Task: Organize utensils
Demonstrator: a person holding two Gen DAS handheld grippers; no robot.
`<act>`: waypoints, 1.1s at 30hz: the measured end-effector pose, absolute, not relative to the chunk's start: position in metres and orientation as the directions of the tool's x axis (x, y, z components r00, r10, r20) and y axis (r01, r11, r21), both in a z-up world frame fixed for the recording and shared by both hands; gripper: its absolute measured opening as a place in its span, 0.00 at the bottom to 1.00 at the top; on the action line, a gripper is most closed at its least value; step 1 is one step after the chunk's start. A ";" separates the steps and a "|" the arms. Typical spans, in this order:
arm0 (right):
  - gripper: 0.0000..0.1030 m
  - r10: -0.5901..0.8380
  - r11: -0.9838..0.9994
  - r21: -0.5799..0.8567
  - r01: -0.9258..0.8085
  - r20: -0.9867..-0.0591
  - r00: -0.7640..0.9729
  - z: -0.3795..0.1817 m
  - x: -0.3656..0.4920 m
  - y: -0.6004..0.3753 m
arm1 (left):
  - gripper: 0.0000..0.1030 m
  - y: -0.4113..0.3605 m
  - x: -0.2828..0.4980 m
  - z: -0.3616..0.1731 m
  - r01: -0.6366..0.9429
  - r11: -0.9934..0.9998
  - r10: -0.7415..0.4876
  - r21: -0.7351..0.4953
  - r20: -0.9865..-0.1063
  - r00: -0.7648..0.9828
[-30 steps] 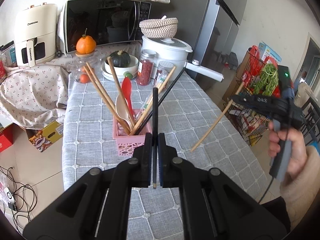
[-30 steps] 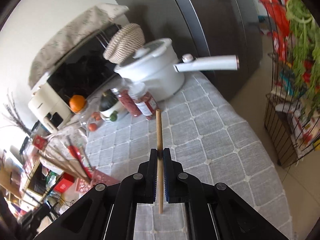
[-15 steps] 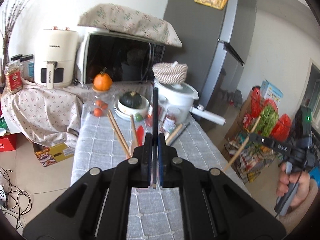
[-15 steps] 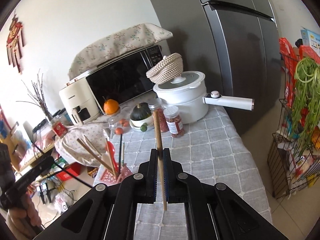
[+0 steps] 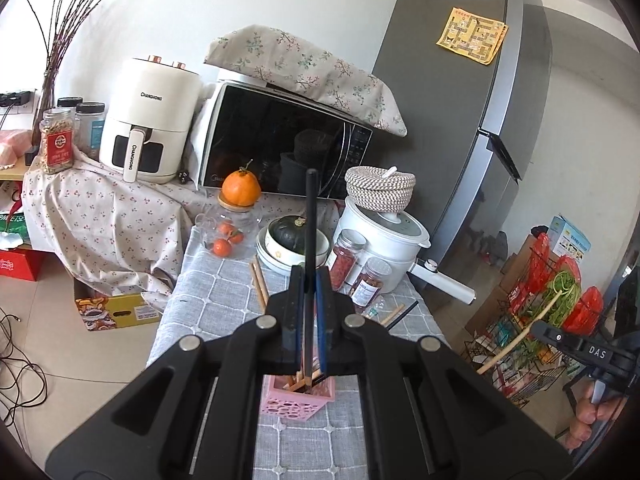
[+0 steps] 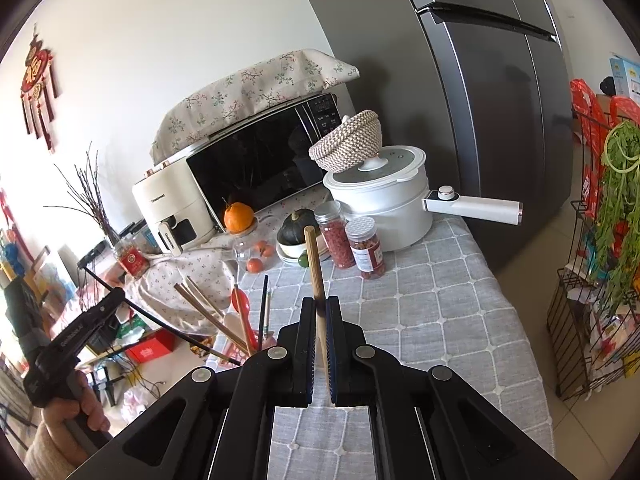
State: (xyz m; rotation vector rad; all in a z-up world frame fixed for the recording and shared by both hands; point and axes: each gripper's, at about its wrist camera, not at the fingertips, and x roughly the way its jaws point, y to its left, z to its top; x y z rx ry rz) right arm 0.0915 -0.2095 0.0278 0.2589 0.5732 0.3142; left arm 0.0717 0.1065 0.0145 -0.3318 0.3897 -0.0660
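Note:
My left gripper (image 5: 310,280) is shut on a black chopstick (image 5: 310,216) that stands upright between its fingers. Just beneath it sits the pink perforated holder (image 5: 298,398), mostly hidden by the gripper. My right gripper (image 6: 320,308) is shut on a wooden chopstick (image 6: 314,264) pointing up and away. In the right wrist view the holder (image 6: 230,350) carries wooden chopsticks (image 6: 204,312), a red spoon (image 6: 240,304) and a dark chopstick (image 6: 264,304). The left gripper (image 6: 116,294) hovers to its left with the black chopstick (image 6: 160,322). The right gripper (image 5: 538,326) shows at the far right.
A grey checked cloth covers the table (image 6: 420,312). At its back stand a white pot (image 6: 384,200) with a long handle, two red-filled jars (image 6: 366,248), a bowl with a squash (image 5: 290,240), an orange (image 5: 241,188), a microwave and an air fryer. A fridge and a wire rack (image 6: 592,280) flank the right side.
Both grippers rose and tilted upward, each still holding its chopstick. In the left wrist view the pink holder slid down under the fingers, and the right gripper dropped lower at the right.

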 end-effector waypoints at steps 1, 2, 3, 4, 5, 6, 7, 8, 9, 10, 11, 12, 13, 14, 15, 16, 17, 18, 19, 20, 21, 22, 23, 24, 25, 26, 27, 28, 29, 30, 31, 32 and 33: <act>0.05 0.361 0.920 0.327 -0.217 -0.488 0.795 0.028 0.092 -0.210 | 0.06 0.106 0.073 0.013 -0.002 0.944 -0.124 -0.329 -0.362 0.924; 0.05 0.362 0.919 0.329 -0.217 -0.488 0.795 0.027 0.092 -0.210 | 0.06 0.104 0.076 0.012 -0.005 0.945 -0.123 -0.326 -0.371 0.920; 0.05 0.363 0.918 0.331 -0.217 -0.488 0.794 0.027 0.092 -0.210 | 0.06 0.103 0.078 0.010 -0.010 0.946 -0.120 -0.323 -0.382 0.916; 0.05 0.364 0.918 0.332 -0.217 -0.487 0.794 0.027 0.092 -0.211 | 0.06 0.102 0.080 0.009 -0.015 0.948 -0.118 -0.319 -0.391 0.913; 0.05 0.363 0.918 0.331 -0.217 -0.487 0.794 0.027 0.092 -0.211 | 0.06 0.101 0.082 0.007 -0.025 0.950 -0.107 -0.310 -0.400 0.910; 0.05 0.363 0.918 0.331 -0.217 -0.488 0.794 0.027 0.092 -0.211 | 0.06 0.100 0.083 0.006 -0.040 0.955 -0.088 -0.295 -0.407 0.909; 0.05 0.365 0.918 0.332 -0.217 -0.489 0.792 0.027 0.092 -0.211 | 0.06 0.099 0.084 0.005 -0.048 0.959 -0.075 -0.281 -0.411 0.909; 0.05 0.365 0.918 0.333 -0.217 -0.490 0.792 0.027 0.092 -0.211 | 0.06 0.098 0.085 0.004 -0.052 0.961 -0.068 -0.272 -0.411 0.909; 0.05 0.365 0.918 0.333 -0.216 -0.491 0.791 0.027 0.092 -0.211 | 0.06 0.097 0.085 0.003 -0.051 0.961 -0.068 -0.271 -0.412 0.908; 0.05 0.364 0.918 0.333 -0.215 -0.493 0.790 0.027 0.092 -0.212 | 0.06 0.098 0.087 0.001 -0.050 0.960 -0.072 -0.276 -0.417 0.906; 0.05 0.365 0.918 0.334 -0.215 -0.494 0.790 0.026 0.092 -0.212 | 0.06 0.098 0.088 0.000 -0.054 0.958 -0.075 -0.283 -0.424 0.902; 0.05 0.365 0.918 0.334 -0.215 -0.494 0.789 0.026 0.092 -0.212 | 0.06 0.099 0.090 -0.002 -0.055 0.954 -0.080 -0.293 -0.429 0.900; 0.05 0.364 0.918 0.334 -0.214 -0.494 0.789 0.027 0.093 -0.212 | 0.06 0.100 0.092 -0.003 -0.054 0.951 -0.090 -0.305 -0.436 0.895; 0.05 0.364 0.918 0.335 -0.214 -0.495 0.789 0.026 0.093 -0.212 | 0.06 0.101 0.093 -0.005 -0.053 0.948 -0.098 -0.315 -0.443 0.891; 0.05 0.365 0.917 0.336 -0.214 -0.495 0.788 0.026 0.093 -0.212 | 0.06 0.101 0.095 -0.006 -0.052 0.945 -0.105 -0.324 -0.449 0.887; 0.05 0.366 0.917 0.336 -0.215 -0.495 0.788 0.026 0.093 -0.212 | 0.06 0.101 0.098 -0.008 -0.052 0.943 -0.111 -0.329 -0.458 0.882; 0.05 0.365 0.917 0.335 -0.215 -0.495 0.788 0.026 0.093 -0.212 | 0.06 0.101 0.100 -0.011 -0.056 0.941 -0.114 -0.334 -0.469 0.876; 0.05 0.366 0.917 0.336 -0.215 -0.496 0.787 0.026 0.093 -0.212 | 0.06 0.102 0.103 -0.014 -0.061 0.939 -0.118 -0.339 -0.481 0.869; 0.05 0.367 0.917 0.337 -0.215 -0.497 0.787 0.025 0.093 -0.212 | 0.06 0.102 0.106 -0.018 -0.067 0.937 -0.119 -0.342 -0.494 0.861; 0.05 0.369 0.916 0.340 -0.214 -0.497 0.785 0.025 0.092 -0.212 | 0.06 0.103 0.109 -0.022 -0.075 0.935 -0.119 -0.347 -0.505 0.855; 0.05 0.372 0.914 0.345 -0.215 -0.497 0.784 0.024 0.092 -0.212 | 0.06 0.103 0.111 -0.025 -0.081 0.932 -0.119 -0.353 -0.510 0.852; 0.05 0.375 0.912 0.350 -0.215 -0.497 0.783 0.023 0.092 -0.213 | 0.06 0.104 0.114 -0.028 -0.086 0.930 -0.121 -0.359 -0.516 0.848; 0.05 0.380 0.909 0.356 -0.216 -0.494 0.782 0.023 0.092 -0.213 | 0.06 0.105 0.116 -0.031 -0.091 0.926 -0.125 -0.366 -0.524 0.842; 0.05 0.386 0.906 0.363 -0.219 -0.491 0.781 0.022 0.092 -0.213 | 0.06 0.106 0.119 -0.034 -0.094 0.924 -0.128 -0.371 -0.531 0.838; 0.05 0.390 0.903 0.368 -0.221 -0.487 0.781 0.023 0.092 -0.212 | 0.06 0.106 0.121 -0.036 -0.098 0.922 -0.129 -0.373 -0.538 0.833; 0.05 0.396 0.900 0.374 -0.225 -0.482 0.782 0.024 0.092 -0.212 | 0.06 0.106 0.123 -0.039 -0.101 0.922 -0.129 -0.373 -0.544 0.829; 0.05 0.403 0.896 0.379 -0.231 -0.476 0.782 0.024 0.091 -0.212 | 0.06 0.106 0.125 -0.041 -0.103 0.922 -0.129 -0.373 -0.548 0.827; 0.05 0.409 0.893 0.383 -0.236 -0.471 0.782 0.025 0.091 -0.211 | 0.06 0.106 0.127 -0.043 -0.102 0.922 -0.130 -0.373 -0.549 0.825; 0.05 0.415 0.890 0.387 -0.242 -0.466 0.781 0.026 0.091 -0.209 | 0.06 0.106 0.128 -0.044 -0.102 0.923 -0.128 -0.371 -0.546 0.828; 0.05 0.424 0.886 0.392 -0.250 -0.461 0.780 0.027 0.090 -0.208 | 0.06 0.106 0.129 -0.045 -0.097 0.924 -0.128 -0.369 -0.540 0.832; 0.05 0.430 0.882 0.395 -0.255 -0.456 0.779 0.027 0.091 -0.206 | 0.06 0.106 0.130 -0.046 -0.091 0.926 -0.130 -0.367 -0.534 0.835; 0.05 0.437 0.878 0.400 -0.262 -0.450 0.779 0.028 0.090 -0.205 | 0.07 0.105 0.132 -0.047 -0.088 0.929 -0.128 -0.360 -0.534 0.836; 0.05 0.446 0.873 0.406 -0.269 -0.444 0.777 0.029 0.090 -0.203 | 0.13 0.105 0.133 -0.048 -0.086 0.931 -0.127 -0.355 -0.535 0.835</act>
